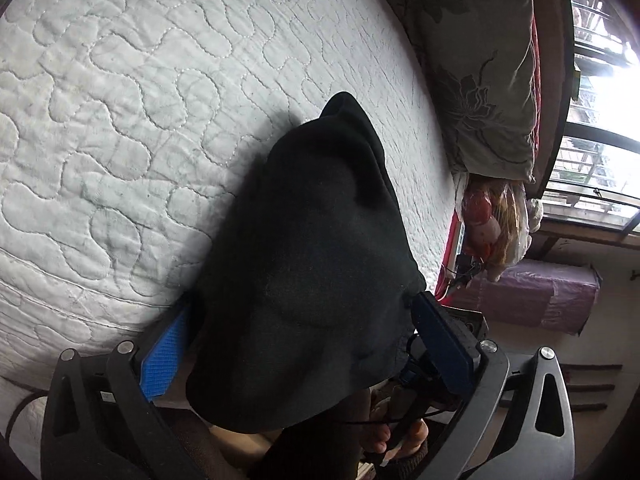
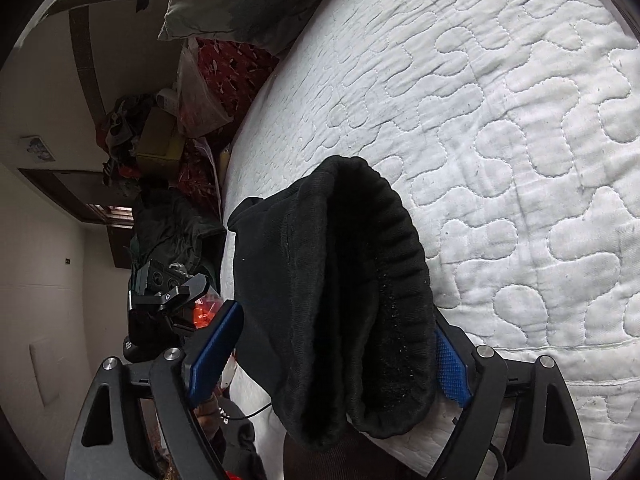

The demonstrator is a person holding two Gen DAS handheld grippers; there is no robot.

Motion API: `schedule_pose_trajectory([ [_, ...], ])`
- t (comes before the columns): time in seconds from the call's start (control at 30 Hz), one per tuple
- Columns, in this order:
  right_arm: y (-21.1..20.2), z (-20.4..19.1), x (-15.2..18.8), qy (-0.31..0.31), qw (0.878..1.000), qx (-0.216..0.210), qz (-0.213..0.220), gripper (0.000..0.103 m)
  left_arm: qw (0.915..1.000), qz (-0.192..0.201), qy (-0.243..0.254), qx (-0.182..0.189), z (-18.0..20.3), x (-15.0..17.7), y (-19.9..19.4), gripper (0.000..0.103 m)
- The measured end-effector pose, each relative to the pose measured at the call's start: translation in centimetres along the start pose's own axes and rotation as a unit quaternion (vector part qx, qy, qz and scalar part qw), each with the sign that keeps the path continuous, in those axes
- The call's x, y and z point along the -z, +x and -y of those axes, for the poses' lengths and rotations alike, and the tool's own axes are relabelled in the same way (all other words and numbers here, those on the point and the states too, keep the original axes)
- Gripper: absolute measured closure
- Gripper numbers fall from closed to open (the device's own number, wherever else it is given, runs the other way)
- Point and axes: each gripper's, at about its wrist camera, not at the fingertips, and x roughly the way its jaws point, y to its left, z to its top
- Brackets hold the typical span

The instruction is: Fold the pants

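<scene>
Black pants [image 1: 312, 264] fill the gap between my left gripper's [image 1: 304, 340] blue-padded fingers [image 1: 166, 356], bunched and lifted above the white quilted bed [image 1: 120, 120]. My left gripper is shut on this cloth. In the right wrist view the pants' ribbed waistband [image 2: 360, 300] sits between my right gripper's [image 2: 332, 360] blue pads [image 2: 452, 364], which are shut on it, held above the bed [image 2: 500, 120]. The left gripper [image 2: 168, 296] shows at the left of the right wrist view. The rest of the pants hangs below, out of sight.
A floral pillow [image 1: 480, 80] lies at the head of the bed, also in the right wrist view [image 2: 240, 0]. Plastic bags [image 2: 200, 96] and dark clothes [image 2: 172, 232] pile beside the bed. A window [image 1: 600, 120] and a pink-covered box [image 1: 540, 296] are at the right.
</scene>
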Motion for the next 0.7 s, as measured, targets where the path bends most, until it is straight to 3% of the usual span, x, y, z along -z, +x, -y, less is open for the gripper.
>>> schedule_pose_trajectory([
  [0.2,0.7,-1.0,0.4,-0.046,0.999,-0.007,-0.013,0.001,0.9995,-0.011,0.017,-0.025,1.8,-0.2,1.1,0.0],
  [0.4,0.8,-1.5,0.8,-0.066,0.998,0.006,-0.002,0.0,0.9994,0.009,0.006,-0.032,1.3,0.1,1.0,0.0],
  [0.47,1.2,-1.9,0.4,-0.06,0.998,0.03,-0.012,0.006,0.9987,0.016,0.018,-0.046,2.0,0.5,1.4,0.004],
  [0.53,1.4,-2.3,0.0,-0.051,0.997,0.058,-0.015,0.014,0.9984,0.003,0.031,-0.046,2.8,1.1,2.0,0.04],
  [0.57,1.5,-2.5,-0.2,-0.057,0.996,0.07,-0.016,0.021,0.9979,0.004,0.039,-0.052,3.0,1.4,2.3,0.048],
  [0.6,1.5,-2.7,-0.2,-0.064,0.995,0.079,-0.015,0.026,0.9979,0.004,0.044,-0.047,3.2,1.7,2.4,0.063],
  [0.67,1.0,-2.4,-0.2,-0.067,0.994,0.089,-0.013,0.051,0.9987,0.007,0.038,-0.031,3.4,2.3,2.4,0.068],
  [0.7,0.8,-2.1,-0.3,-0.063,0.994,0.084,-0.013,0.055,0.9988,0.011,0.038,-0.03,3.6,2.5,2.2,0.07],
])
